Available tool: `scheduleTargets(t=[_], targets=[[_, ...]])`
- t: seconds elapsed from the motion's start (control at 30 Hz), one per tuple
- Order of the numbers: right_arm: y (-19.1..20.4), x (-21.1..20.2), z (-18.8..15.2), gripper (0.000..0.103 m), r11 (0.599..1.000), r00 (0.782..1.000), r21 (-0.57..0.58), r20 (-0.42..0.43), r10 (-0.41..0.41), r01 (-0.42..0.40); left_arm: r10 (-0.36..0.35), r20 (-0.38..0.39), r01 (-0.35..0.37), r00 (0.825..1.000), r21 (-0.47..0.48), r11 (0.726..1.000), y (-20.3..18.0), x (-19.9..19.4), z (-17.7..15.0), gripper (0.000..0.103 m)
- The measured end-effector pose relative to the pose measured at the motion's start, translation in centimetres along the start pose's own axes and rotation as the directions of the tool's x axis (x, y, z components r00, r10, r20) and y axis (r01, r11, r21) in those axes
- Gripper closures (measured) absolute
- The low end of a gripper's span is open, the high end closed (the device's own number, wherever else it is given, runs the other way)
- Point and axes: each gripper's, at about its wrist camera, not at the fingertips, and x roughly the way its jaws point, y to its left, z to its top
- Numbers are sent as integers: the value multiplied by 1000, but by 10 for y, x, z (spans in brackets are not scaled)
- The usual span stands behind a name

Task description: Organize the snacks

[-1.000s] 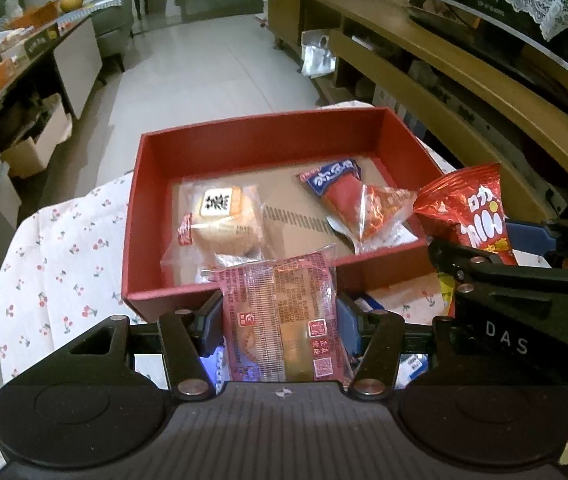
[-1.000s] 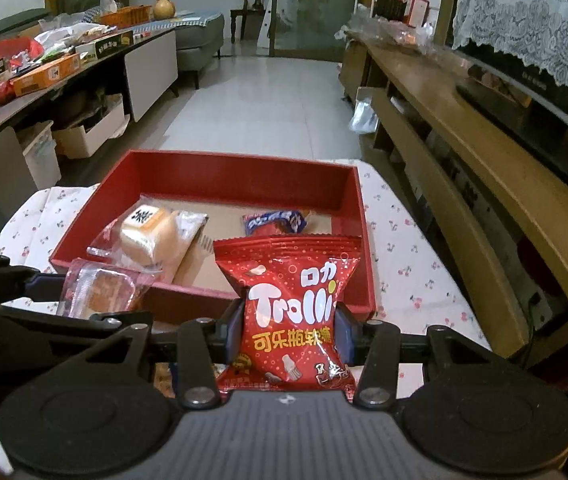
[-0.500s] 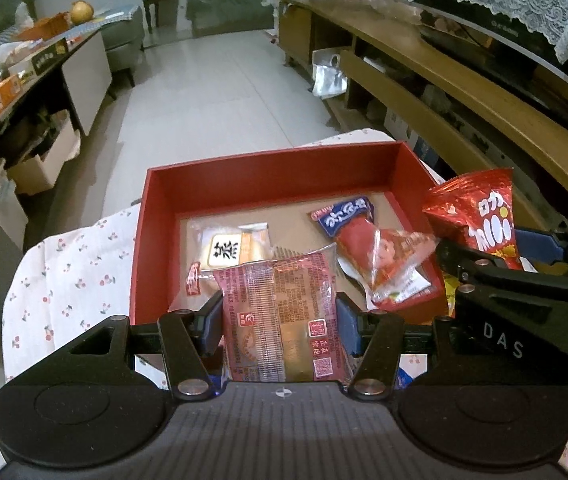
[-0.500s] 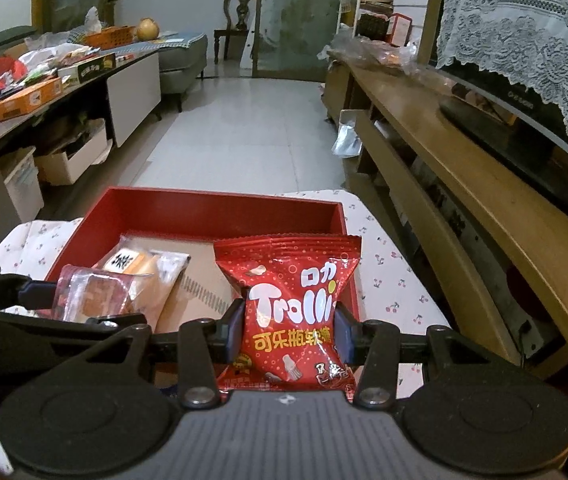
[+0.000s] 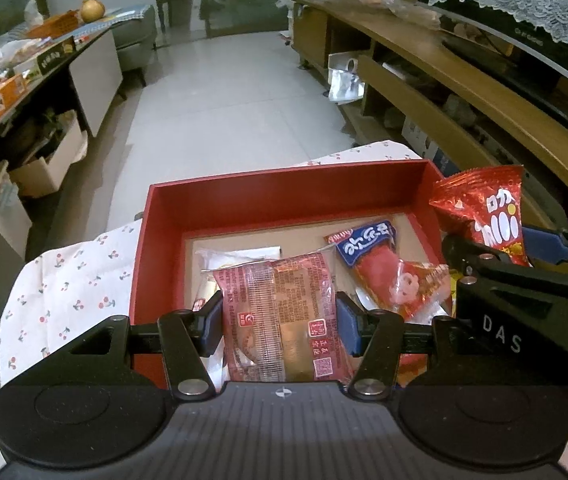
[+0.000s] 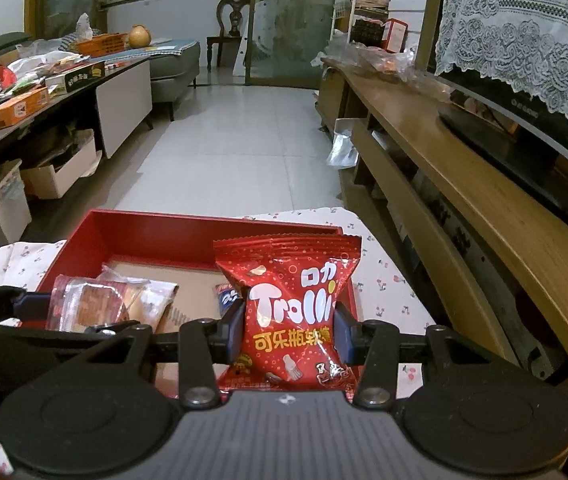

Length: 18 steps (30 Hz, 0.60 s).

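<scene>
- The left gripper (image 5: pixel 279 322) is clamped on a pink-wrapped pastry packet (image 5: pixel 282 320), its blue pads pressing both side edges of the wrapper; the packet stands upright between the fingers, over the near wall of a red tray (image 5: pixel 284 196).
- The right gripper (image 6: pixel 288 330) is closed on a red Trolli gummy bag (image 6: pixel 289 304), squeezed at its waist between the blue pads, with the crimped top edge rising above the fingers.
- In the left wrist view, the Trolli bag (image 5: pixel 487 216) appears at the right, just outside the tray's right wall, with the right gripper's black frame below it.
- In the right wrist view, the pastry packet (image 6: pixel 84 304) sits at the left, held up in front of the tray's near-left corner.
- Inside the tray on its brown cardboard floor lie a red-and-blue snack packet (image 5: pixel 383 264) toward the right side and a clear-wrapped bun (image 5: pixel 240 256), mostly hidden behind the held pastry packet.
- The tray rests on a white cherry-print cloth (image 5: pixel 68 280), which shows to its left and beyond its far right corner.
- A wooden TV console (image 6: pixel 463 184) runs along the right of the room; a cluttered side counter (image 6: pixel 44 92) lines the left, with pale floor tiles between them.
- Both held packets hang above the tray's near edge, side by side and apart.
</scene>
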Motion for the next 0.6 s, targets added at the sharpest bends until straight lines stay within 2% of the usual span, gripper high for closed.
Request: scheduleTargets(t=[0.6], targets=[[0, 48, 7, 47, 1000, 999, -4, -54, 7, -8, 61, -25, -61, 998, 8, 998, -5, 33, 7, 40]])
